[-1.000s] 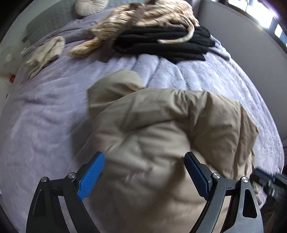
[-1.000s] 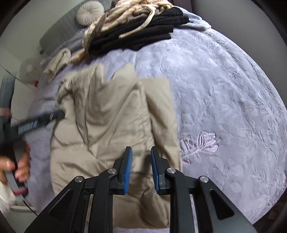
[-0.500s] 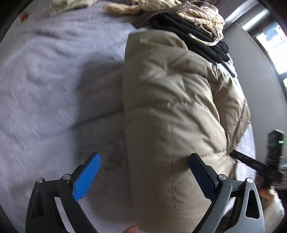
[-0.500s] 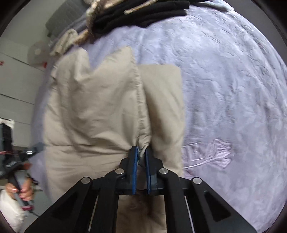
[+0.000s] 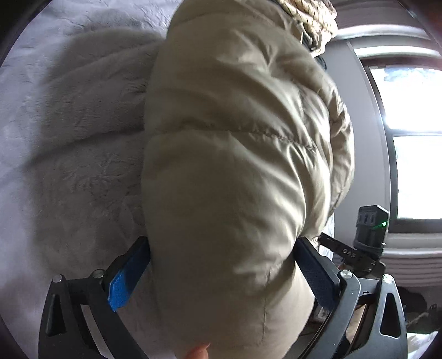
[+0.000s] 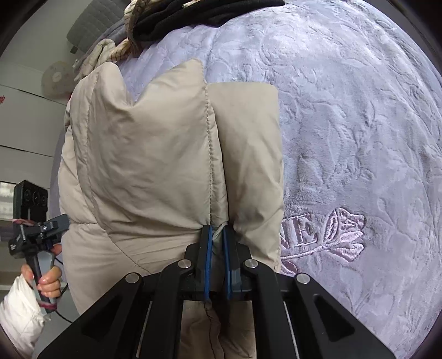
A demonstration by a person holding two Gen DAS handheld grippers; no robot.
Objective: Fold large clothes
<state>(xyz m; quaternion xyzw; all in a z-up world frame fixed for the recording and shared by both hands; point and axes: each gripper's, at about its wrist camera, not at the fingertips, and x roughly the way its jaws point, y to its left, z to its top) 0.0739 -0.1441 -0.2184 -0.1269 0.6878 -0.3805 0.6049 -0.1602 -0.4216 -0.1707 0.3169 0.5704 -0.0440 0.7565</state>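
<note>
A beige puffer jacket [image 5: 234, 165] lies folded on the lilac bed cover [image 5: 69, 138]. My left gripper [image 5: 222, 244] straddles its thick near end; its jaws are opening and stand wide, the blue pads [image 5: 128, 279] along the jacket's sides without squeezing it. In the right wrist view the jacket [image 6: 143, 154] fills the left half, and my right gripper [image 6: 216, 233] is shut on a pinch of fabric at a stitched seam on its near edge. A hand [image 6: 47, 279] holds the left gripper's handle at the jacket's left.
Black folded clothes [image 6: 199, 13] and a cream patterned garment [image 5: 309, 16] lie at the bed's far end. An embroidered rose [image 6: 331, 234] marks the bed cover [image 6: 345, 138] right of the jacket. A bright window [image 5: 408, 138] is to the right, a fan [image 6: 56, 78] to the left.
My left gripper sank and rolled onto the jacket's near end, jaws widening around it. The right gripper came down and shut on the seam fabric.
</note>
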